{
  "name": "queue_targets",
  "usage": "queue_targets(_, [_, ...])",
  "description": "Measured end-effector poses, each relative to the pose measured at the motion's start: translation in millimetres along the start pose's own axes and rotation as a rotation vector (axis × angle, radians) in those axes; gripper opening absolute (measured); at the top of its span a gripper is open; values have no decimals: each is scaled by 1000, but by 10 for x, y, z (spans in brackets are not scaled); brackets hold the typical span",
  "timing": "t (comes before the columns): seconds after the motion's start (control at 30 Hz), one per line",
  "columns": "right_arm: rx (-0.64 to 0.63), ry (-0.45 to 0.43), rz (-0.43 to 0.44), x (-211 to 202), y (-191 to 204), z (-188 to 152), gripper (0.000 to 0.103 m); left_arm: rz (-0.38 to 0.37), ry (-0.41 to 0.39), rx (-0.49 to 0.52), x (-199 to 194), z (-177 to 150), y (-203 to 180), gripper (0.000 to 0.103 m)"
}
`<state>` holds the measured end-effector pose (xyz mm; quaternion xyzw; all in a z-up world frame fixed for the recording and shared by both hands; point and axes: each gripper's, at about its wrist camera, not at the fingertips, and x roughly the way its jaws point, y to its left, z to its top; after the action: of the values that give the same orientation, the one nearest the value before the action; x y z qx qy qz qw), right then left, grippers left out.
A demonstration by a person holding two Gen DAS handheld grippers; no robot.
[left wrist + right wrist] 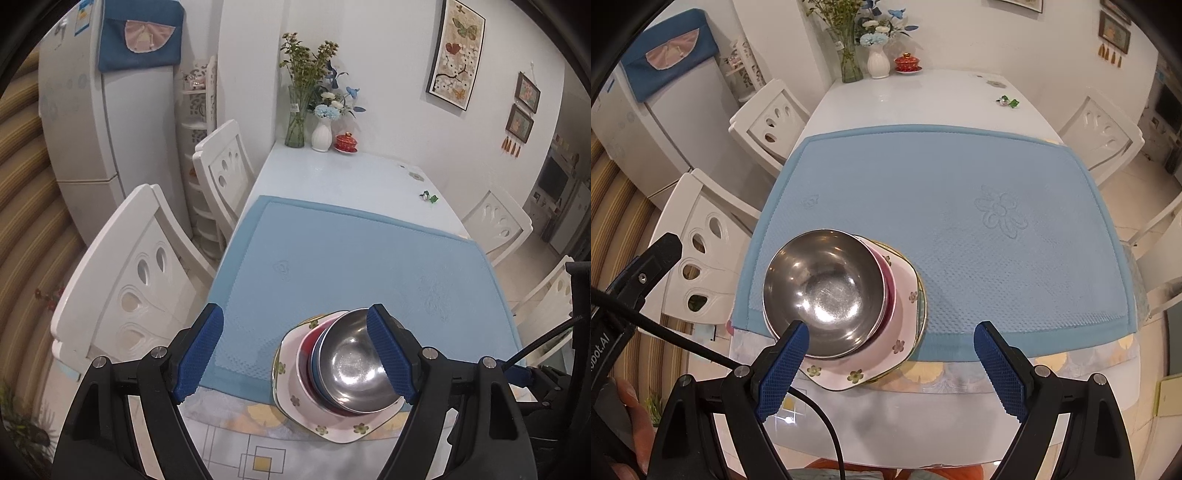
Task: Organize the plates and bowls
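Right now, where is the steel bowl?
The steel bowl tops a stack of bowls on the flowered plate, at the blue mat's near left edge in the right wrist view, beside the right tongs' left finger.

- A white table (923, 99) carries a blue mat (960, 192) over its near half.
- A stack of dishes (886, 354) sits at the mat's near left edge, partly overhanging it.
- At the far end stand a glass vase (851, 66), a white vase (878, 63) and a red lidded cup (907, 62).
- A small green thing (1008, 100), perhaps a toy, lies far right.
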<state>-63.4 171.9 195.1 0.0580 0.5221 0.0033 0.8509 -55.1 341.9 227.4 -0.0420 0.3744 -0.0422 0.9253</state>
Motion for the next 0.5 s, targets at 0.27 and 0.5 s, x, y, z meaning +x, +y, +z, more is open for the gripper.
queue_targets(0.27, [-9,-22,16,-101,-282,40,89,11,3,-9,-31,-25,-230,79])
queue_targets(0.5, [-3,-24,43,-174,-652,122,89,27,-3,-2,-77,-20,-589,79])
